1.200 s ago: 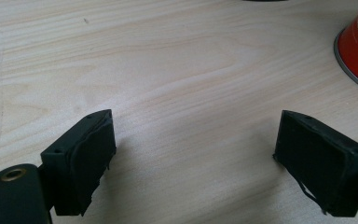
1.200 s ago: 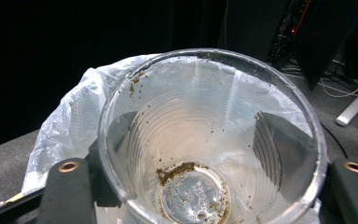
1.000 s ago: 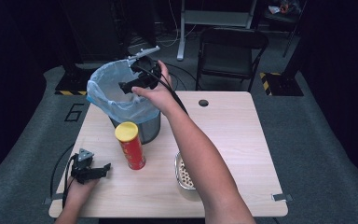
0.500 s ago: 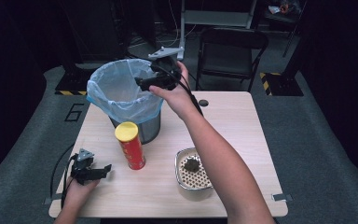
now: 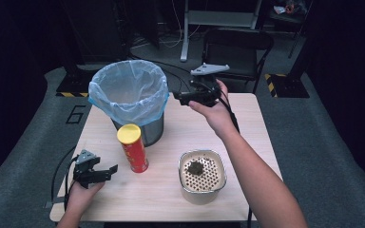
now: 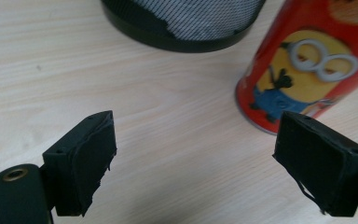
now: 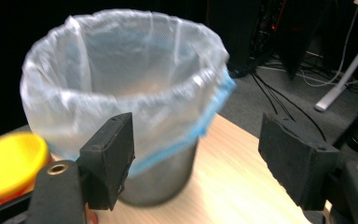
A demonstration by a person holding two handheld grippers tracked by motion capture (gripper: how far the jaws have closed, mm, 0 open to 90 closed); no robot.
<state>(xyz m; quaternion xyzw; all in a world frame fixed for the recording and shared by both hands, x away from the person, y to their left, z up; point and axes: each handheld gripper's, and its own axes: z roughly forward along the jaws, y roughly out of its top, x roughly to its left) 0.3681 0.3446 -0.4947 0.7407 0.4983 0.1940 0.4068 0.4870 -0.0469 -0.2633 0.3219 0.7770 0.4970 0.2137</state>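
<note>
On the table, lined bin (image 5: pixel 128 97), dark clump (image 5: pixel 195 167) in perforated tin (image 5: pixel 202 190)

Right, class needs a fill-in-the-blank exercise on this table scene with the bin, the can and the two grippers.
1. The mesh metal waste bin is lined with a pale ____ plastic bag.
2. The tall red snack can has a ____ lid.
3. The square metal container with the perforated insert holds a small dark ____.
4. The jaws of the left gripper stand ____, nothing between them.

Missing words: blue; yellow; lump; open
</note>
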